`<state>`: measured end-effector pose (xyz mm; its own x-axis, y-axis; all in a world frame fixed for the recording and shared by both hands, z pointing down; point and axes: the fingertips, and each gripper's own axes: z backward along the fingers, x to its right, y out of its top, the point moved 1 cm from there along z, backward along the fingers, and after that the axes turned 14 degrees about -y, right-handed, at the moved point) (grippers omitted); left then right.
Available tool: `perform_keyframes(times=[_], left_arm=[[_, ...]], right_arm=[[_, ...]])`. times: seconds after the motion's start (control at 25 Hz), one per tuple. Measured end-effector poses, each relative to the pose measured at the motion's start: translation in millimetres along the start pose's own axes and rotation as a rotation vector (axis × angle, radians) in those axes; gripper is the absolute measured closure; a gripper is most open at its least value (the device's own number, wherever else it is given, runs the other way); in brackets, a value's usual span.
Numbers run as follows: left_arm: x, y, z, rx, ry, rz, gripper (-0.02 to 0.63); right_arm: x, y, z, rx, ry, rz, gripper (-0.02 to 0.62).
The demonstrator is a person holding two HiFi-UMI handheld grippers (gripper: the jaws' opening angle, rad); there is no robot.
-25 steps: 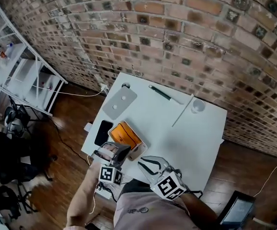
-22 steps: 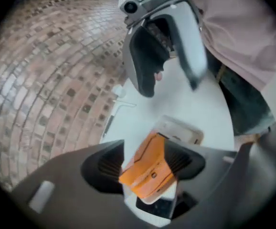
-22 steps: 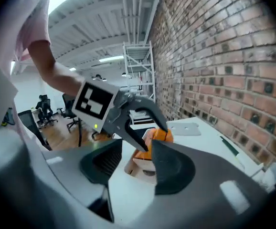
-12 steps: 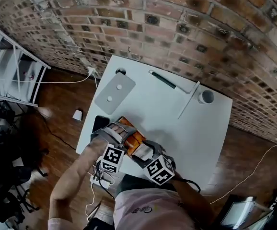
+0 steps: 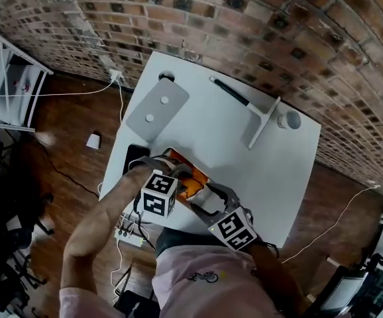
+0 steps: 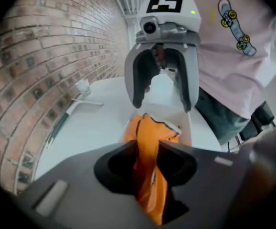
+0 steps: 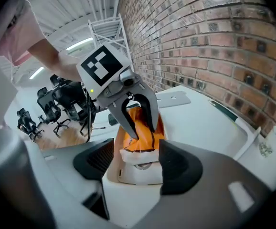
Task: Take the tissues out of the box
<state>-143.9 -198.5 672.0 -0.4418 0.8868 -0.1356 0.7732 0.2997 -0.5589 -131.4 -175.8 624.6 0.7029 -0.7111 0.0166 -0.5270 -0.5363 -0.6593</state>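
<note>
An orange-topped white tissue box (image 5: 193, 183) lies near the front left of the white table (image 5: 271, 177). My left gripper (image 5: 175, 171) reaches over it from the left. Its jaws are closing, pinched on an orange tissue (image 6: 150, 151) that stands up out of the box top (image 7: 139, 128). My right gripper (image 5: 205, 194) comes at the box from the near side. Its jaws stand wide apart, with the box's white end (image 7: 137, 168) between them. I cannot tell if its pads touch the box. In the left gripper view the right gripper (image 6: 161, 104) faces me, open.
A grey flat pad (image 5: 157, 108) and a black phone (image 5: 134, 158) lie left of the box. A dark pen (image 5: 230, 91), a white stick (image 5: 263, 121) and a small cup (image 5: 288, 119) lie towards the brick wall. A power strip (image 5: 128, 236) sits on the floor.
Both grippers moved in onto the box. The left came over its top and closed on the orange tissue. The right went from narrow to wide apart at the box's near end.
</note>
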Motion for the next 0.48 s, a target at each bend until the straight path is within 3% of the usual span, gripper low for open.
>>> perform_keyframes(times=[0.16,0.48], left_arm=[[11,11,12,0.072,0.091,0.037,0.529],[37,81,85,0.38,0.311,0.172,0.537]], right_arm=[[1,10,23,0.043,-0.003,-0.041,0.301],[31,38,103,0.229,-0.089,-0.109,0.322]])
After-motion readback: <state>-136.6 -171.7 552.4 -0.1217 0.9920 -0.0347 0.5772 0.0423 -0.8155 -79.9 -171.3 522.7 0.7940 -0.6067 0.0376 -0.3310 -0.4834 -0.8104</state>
